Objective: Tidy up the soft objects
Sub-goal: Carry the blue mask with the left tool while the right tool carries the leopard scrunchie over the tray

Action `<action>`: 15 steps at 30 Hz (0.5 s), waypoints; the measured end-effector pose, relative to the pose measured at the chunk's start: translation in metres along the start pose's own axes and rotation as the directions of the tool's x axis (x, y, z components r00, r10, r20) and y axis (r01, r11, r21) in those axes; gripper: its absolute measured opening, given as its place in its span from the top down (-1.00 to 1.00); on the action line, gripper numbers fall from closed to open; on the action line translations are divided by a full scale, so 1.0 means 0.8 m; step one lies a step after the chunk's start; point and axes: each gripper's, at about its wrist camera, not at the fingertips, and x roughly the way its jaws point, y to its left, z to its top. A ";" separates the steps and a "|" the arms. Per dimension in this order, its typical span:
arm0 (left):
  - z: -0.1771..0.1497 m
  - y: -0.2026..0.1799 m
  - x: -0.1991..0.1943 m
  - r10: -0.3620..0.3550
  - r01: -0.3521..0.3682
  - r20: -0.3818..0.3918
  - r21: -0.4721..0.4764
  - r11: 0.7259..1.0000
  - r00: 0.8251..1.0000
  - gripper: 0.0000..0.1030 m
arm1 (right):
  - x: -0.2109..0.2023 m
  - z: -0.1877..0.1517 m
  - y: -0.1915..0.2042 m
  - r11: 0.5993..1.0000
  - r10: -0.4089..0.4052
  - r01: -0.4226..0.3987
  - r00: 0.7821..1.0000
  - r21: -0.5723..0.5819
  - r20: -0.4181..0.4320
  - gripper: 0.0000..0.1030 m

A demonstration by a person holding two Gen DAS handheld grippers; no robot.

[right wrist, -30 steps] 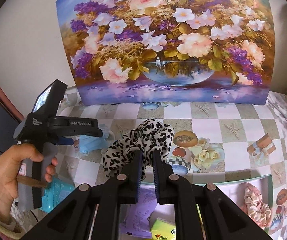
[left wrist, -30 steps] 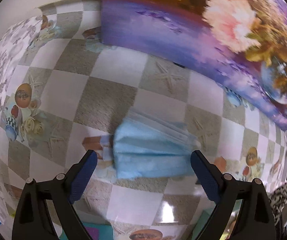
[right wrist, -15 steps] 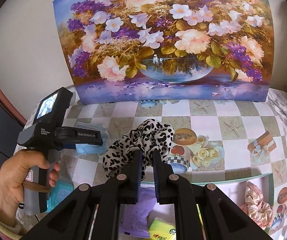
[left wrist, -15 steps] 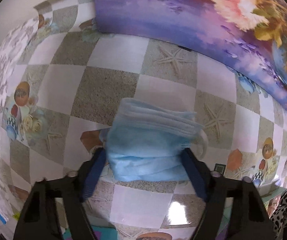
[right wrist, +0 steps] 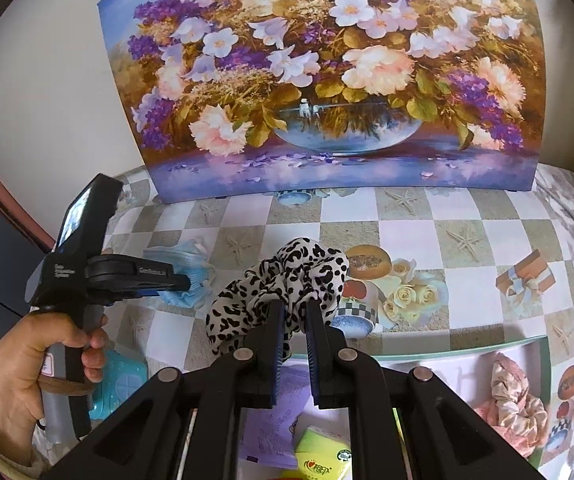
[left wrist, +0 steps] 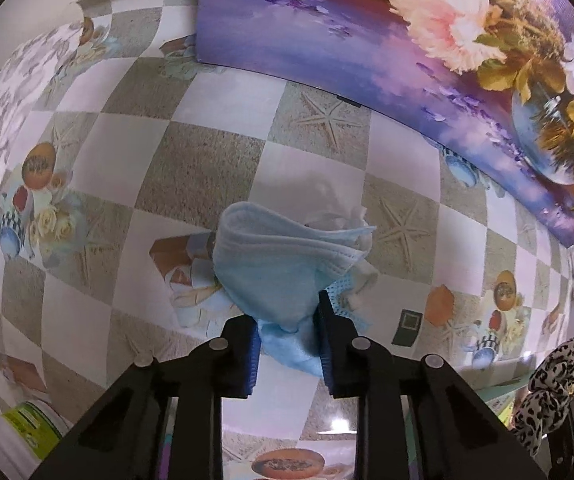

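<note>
Left wrist view shows the left claw (left wrist: 289, 344), its jaws just closed, pinching the blue face mask (left wrist: 283, 264) on the checkered desk (left wrist: 191, 168), so I judge the next move is lifting it, while the right claw (right wrist: 291, 344) pinches the leopard scrunchie (right wrist: 283, 276).

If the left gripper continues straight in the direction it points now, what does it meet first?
Probably the checkered tablecloth. The left gripper points steeply down, its jaws have just been closing and now pinch the blue face mask; only the cloth shows beyond it, though depth is unclear.
</note>
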 end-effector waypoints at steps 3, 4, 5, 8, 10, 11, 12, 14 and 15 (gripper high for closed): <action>-0.012 0.006 -0.009 -0.009 0.009 0.012 -0.011 1.000 1.000 0.60 | -0.008 -0.001 -0.001 1.000 -0.002 0.002 1.000 0.000 0.006 0.78; -0.015 0.005 -0.014 -0.013 0.014 0.017 -0.014 1.000 1.000 0.60 | -0.010 -0.001 -0.002 1.000 -0.002 0.002 1.000 0.000 0.009 0.78; -0.019 0.005 -0.020 -0.016 0.017 0.023 -0.016 1.000 1.000 0.61 | -0.013 -0.001 -0.002 1.000 -0.002 0.002 1.000 0.001 0.010 0.78; -0.029 0.005 -0.044 -0.036 0.037 0.052 -0.012 0.999 0.998 0.62 | -0.023 -0.003 -0.004 1.000 -0.001 0.001 1.000 0.003 0.015 0.78; -0.042 0.001 -0.063 -0.052 0.052 0.081 0.004 0.999 0.995 0.62 | -0.032 -0.003 -0.004 1.000 -0.001 0.001 1.000 0.004 0.021 0.78; -0.050 0.002 -0.073 -0.058 0.057 0.093 0.009 0.998 0.994 0.62 | -0.036 -0.004 -0.004 1.000 -0.002 0.002 1.000 0.004 0.026 0.78; -0.051 0.000 -0.081 -0.062 0.061 0.104 0.015 0.998 0.993 0.62 | -0.042 -0.004 -0.005 1.000 -0.003 0.003 1.000 0.005 0.030 0.78; -0.060 -0.008 -0.101 -0.083 0.081 0.128 0.022 0.996 0.988 0.62 | -0.055 -0.005 -0.005 1.000 -0.008 0.008 0.999 0.004 0.038 0.78; -0.069 -0.012 -0.109 -0.097 0.094 0.140 0.027 0.995 0.985 0.62 | -0.060 -0.005 -0.006 1.000 -0.009 0.009 0.999 0.004 0.040 0.78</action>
